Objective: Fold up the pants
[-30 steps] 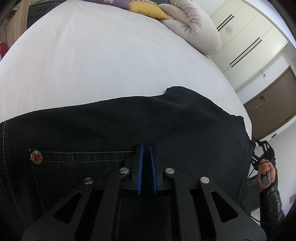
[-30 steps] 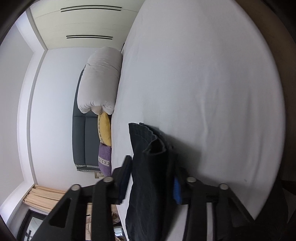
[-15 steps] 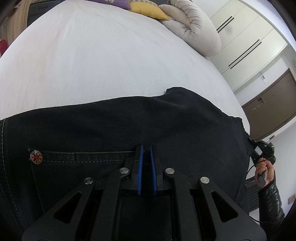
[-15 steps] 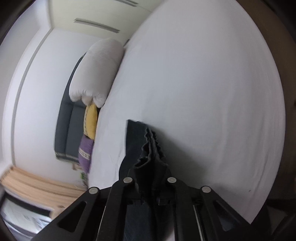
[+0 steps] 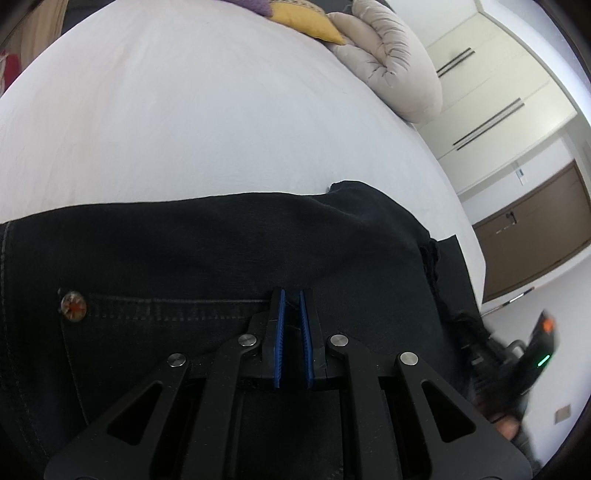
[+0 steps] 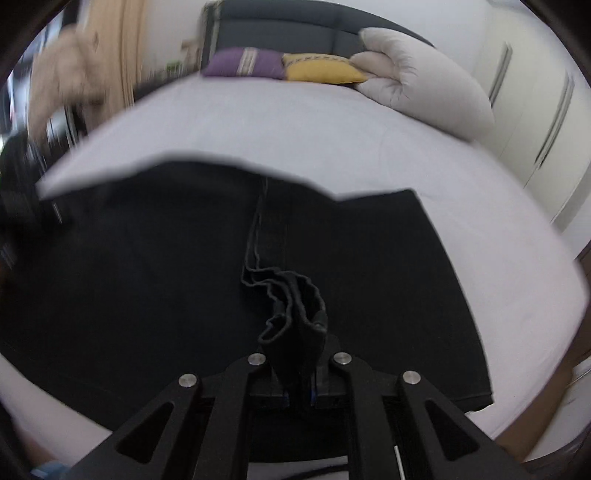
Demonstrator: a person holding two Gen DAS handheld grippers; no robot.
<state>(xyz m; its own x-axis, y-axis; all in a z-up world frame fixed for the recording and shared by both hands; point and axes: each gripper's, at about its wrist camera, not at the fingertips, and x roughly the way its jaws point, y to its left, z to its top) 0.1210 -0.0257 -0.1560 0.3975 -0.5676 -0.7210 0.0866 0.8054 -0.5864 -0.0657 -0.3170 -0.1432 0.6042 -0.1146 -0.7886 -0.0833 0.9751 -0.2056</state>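
Black pants (image 5: 221, 251) lie across the white bed (image 5: 184, 110), with a pocket rivet (image 5: 74, 305) at the left. My left gripper (image 5: 291, 295) is shut on the pants at the pocket edge, its blue pads pinching the fabric. In the right wrist view the pants (image 6: 147, 266) spread wide over the bed (image 6: 295, 125). My right gripper (image 6: 299, 354) is shut on a bunched hem (image 6: 295, 306) of the pants and holds it above the flat layer. The right gripper also shows at the right in the left wrist view (image 5: 517, 362), blurred.
A rolled beige duvet (image 5: 391, 59), a yellow cushion (image 5: 306, 22) and a purple cushion (image 6: 243, 62) lie at the head of the bed. White wardrobe doors (image 5: 498, 81) and a brown door (image 5: 535, 221) stand to the right. A dark sofa (image 6: 295, 22) is behind.
My right gripper has closed on the hem and swung it over the pants, toward the left gripper. The left gripper has stayed shut on the pocket edge.
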